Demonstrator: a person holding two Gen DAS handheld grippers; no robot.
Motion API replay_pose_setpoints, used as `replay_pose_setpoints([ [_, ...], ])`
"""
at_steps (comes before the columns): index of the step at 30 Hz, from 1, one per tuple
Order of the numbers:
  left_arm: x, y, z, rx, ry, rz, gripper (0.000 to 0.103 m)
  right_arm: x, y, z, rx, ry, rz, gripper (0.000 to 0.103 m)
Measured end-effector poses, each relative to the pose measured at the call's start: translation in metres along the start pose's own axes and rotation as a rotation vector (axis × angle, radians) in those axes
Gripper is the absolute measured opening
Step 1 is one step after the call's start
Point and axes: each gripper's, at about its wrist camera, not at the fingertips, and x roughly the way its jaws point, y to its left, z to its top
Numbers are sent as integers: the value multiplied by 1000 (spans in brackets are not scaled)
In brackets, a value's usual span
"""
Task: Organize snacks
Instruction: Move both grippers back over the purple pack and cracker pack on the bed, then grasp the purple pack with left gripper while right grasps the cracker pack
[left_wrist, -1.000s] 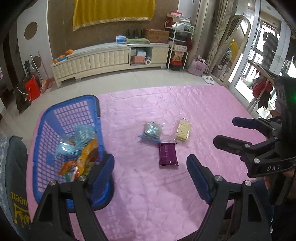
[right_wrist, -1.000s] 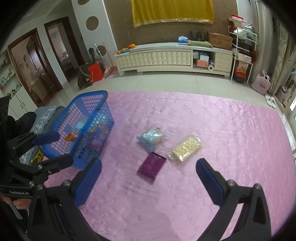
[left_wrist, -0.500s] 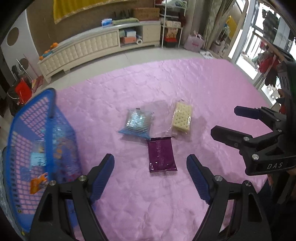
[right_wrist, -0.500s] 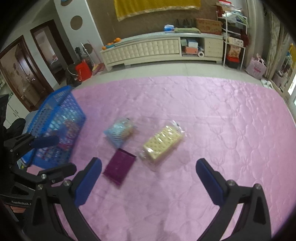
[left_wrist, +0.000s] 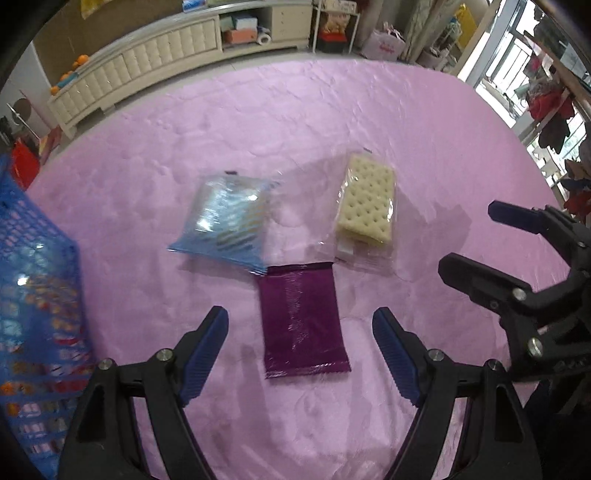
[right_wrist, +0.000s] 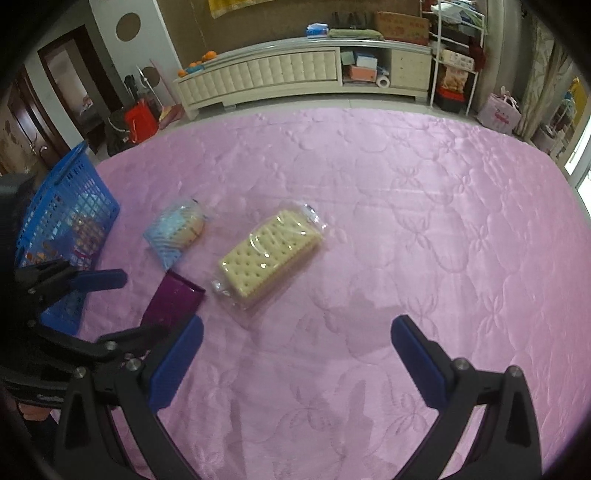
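purple pack (left_wrist: 303, 321) lies flat on the pink quilt (left_wrist: 369, 110), right between the blue pads of the left gripper (left_wrist: 299, 343), which hangs over it with jaws spread wide and nothing in them. it looks like the next snack due for the blue basket (left_wrist: 33, 295) off to the left, which already has a few packs inside.

what could go wrong imo: the pack is thin and slick and the quilt is soft, so if the pads come down flat they could just push it into the fabric, or pinch quilt along with it. its top edge touches the corner of the blue pack (left_wrist: 225, 221) and sits just beside the cracker pack (left_wrist: 365, 203), so a sloppy close might drag a neighbour too.

right gripper (right_wrist: 295, 354) is also open and empty, hovering over bare quilt nearer than the crackers. the two grippers are close together here, so they could bump if both go in at once.

nothing else blocks the way. cabinet (right_wrist: 277, 74) and shelves are well back.
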Motion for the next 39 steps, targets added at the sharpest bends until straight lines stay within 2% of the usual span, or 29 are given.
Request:
replay_pose_setpoints([
  [6,17,0,1,-2,37,1,78,8,-6,-1,16,25,-14,103],
  [11,24,-6,-2,21,29,30,62,4,-9,-4,24,32,-10,103],
  [13,23,-11,-4,31,29,47,50,2,-9,-4,19,27,-10,103],
  [15,25,-13,-4,33,31,51,47,2,-9,-3,21,26,-13,103],
  [19,25,-21,-9,62,5,56,46,3,-9,-2,33,37,6,103],
  [29,10,-10,-30,6,-52,40,46,2,-4,3,7,9,18,103],
  [33,-5,-1,-27,-9,-93,50,46,7,-4,4,-1,0,19,103],
  [39,-23,11,-20,-34,-150,50,46,21,-6,10,95,35,89,103],
])
